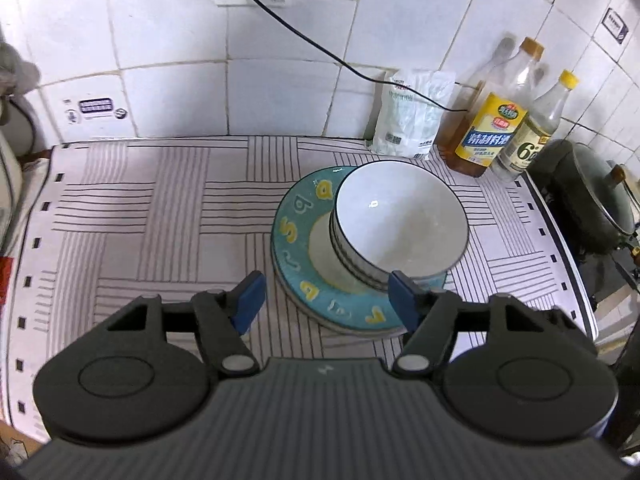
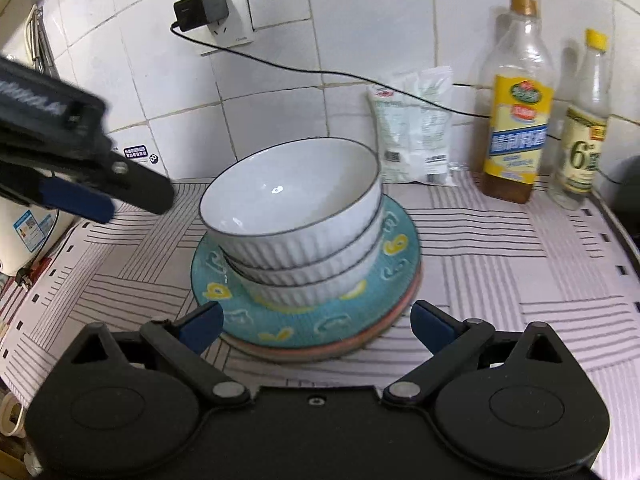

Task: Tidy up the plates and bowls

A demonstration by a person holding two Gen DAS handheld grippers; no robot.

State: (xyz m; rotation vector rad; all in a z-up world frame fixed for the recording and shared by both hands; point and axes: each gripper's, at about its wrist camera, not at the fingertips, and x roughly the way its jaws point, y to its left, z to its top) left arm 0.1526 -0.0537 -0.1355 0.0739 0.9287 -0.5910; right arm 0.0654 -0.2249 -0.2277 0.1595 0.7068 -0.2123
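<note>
Only the right wrist view catches the left tool [image 2: 132, 200] from outside, at the far left above the bench, its blue pads [image 2: 76, 199] clear of the dishes; the same view shows three white ribbed bowls [image 2: 296, 216] nested one in another, where the left wrist view looks down into the top bowl [image 1: 400, 216] and shows little of those beneath; a salmon-pink plate edge [image 2: 400, 312] under the teal one also shows only from the right. The left wrist view alone shows a dark lidded pot [image 1: 592, 204] at the far right.

The left tool [image 1: 326, 300] is spread, nothing between its pads; the right tool [image 2: 316, 326] is likewise spread and empty, the plate's near rim just beyond its tips.

The bench wears a white cloth [image 1: 160, 216] with grey line blocks; behind it, white wall tiles, a socket with a black adapter [image 2: 202, 10] and trailing cable, then a white packet [image 2: 416, 136] and two bottles (yellow labelled [image 2: 516, 120], then a clearer one [image 2: 582, 140]).

The stack sits mid-bench, right of centre; the teal plate [image 2: 304, 328] carries yellow and pale motifs round its rim; the bowls have thin dark rims.
</note>
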